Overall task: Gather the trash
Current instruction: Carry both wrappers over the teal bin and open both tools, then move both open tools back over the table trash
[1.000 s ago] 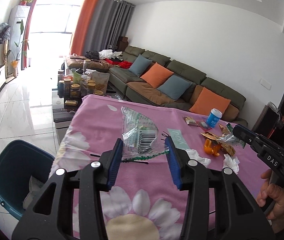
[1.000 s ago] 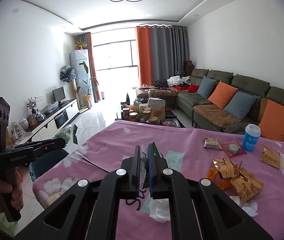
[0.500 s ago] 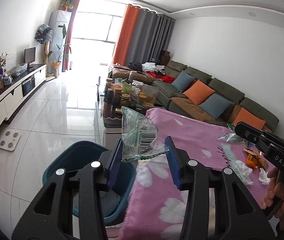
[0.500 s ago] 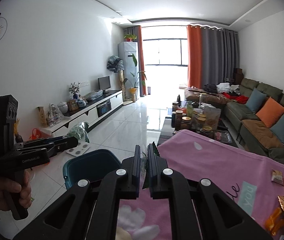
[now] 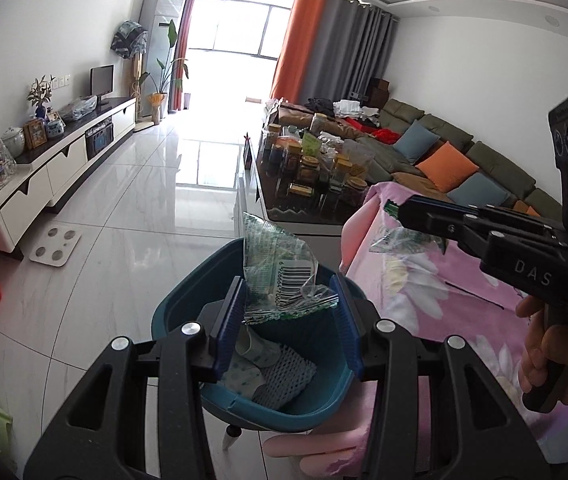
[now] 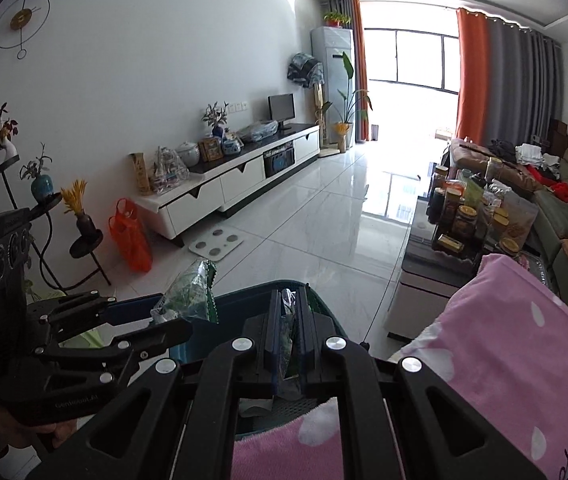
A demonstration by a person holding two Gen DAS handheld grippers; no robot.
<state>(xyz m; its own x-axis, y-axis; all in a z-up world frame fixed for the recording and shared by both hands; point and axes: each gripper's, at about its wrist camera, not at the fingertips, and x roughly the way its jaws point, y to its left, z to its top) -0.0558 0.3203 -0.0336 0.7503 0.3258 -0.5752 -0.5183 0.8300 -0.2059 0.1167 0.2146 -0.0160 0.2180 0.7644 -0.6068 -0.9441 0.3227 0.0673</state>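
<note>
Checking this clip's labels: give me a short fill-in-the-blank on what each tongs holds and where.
1. The left tongs hold a clear wrapper printed with a black ____.
2. That wrapper hangs over the teal ____.
3. The right tongs are ____ on a green wrapper.
4. The cloth beside the bin is ____ with white flowers.

Missing words: barcode; bin; shut; pink
</note>
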